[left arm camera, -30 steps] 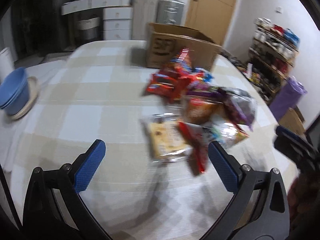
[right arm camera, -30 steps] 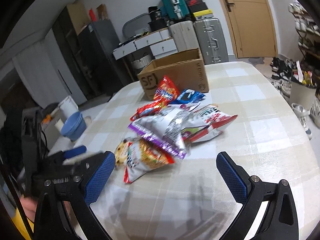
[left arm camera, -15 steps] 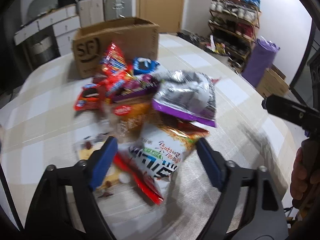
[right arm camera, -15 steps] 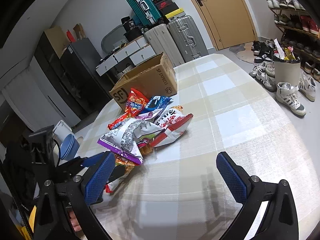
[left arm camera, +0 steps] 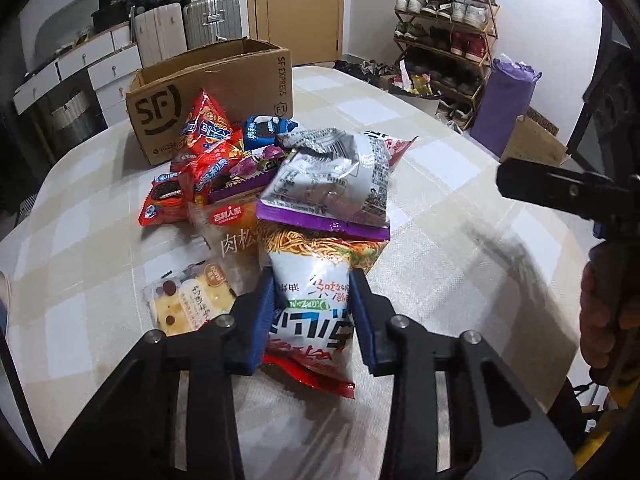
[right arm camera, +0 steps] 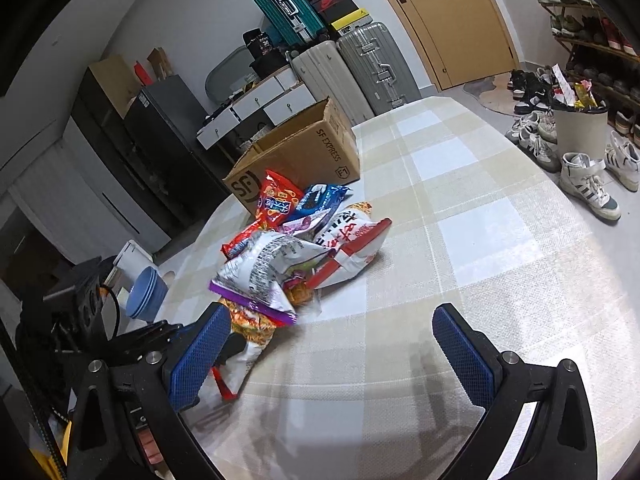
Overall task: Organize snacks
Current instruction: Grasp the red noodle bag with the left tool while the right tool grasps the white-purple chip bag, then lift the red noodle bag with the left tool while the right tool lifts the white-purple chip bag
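Observation:
A pile of snack packs lies on the checked table [left arm camera: 460, 208] in front of an open cardboard box [left arm camera: 208, 92] [right arm camera: 304, 152]. My left gripper [left arm camera: 313, 276] points down at the near end of the pile. Its jaws are closing, and the blue pads press both sides of a white and orange noodle snack bag [left arm camera: 316, 308] [right arm camera: 248, 344]. A silver bag with a purple edge [left arm camera: 332, 184] [right arm camera: 264, 268] lies across the far end of that bag. A cheese cracker pack [left arm camera: 188, 300] sits just left of the gripper. My right gripper [right arm camera: 331, 314] stands open over bare cloth, right of the pile, nothing between its fingers.
Stacked blue bowls [right arm camera: 146, 292] sit at the table's left edge. A shoe rack [left arm camera: 444, 40], a purple bag [left arm camera: 504, 108] and loose shoes [right arm camera: 588, 184] stand on the floor beyond the right edge. Suitcases [right arm camera: 360, 68] and drawers line the back wall.
The left gripper moved in over the near end of the pile and its jaws went from wide open to pressing the noodle snack bag. The right gripper shifted slightly and stayed open.

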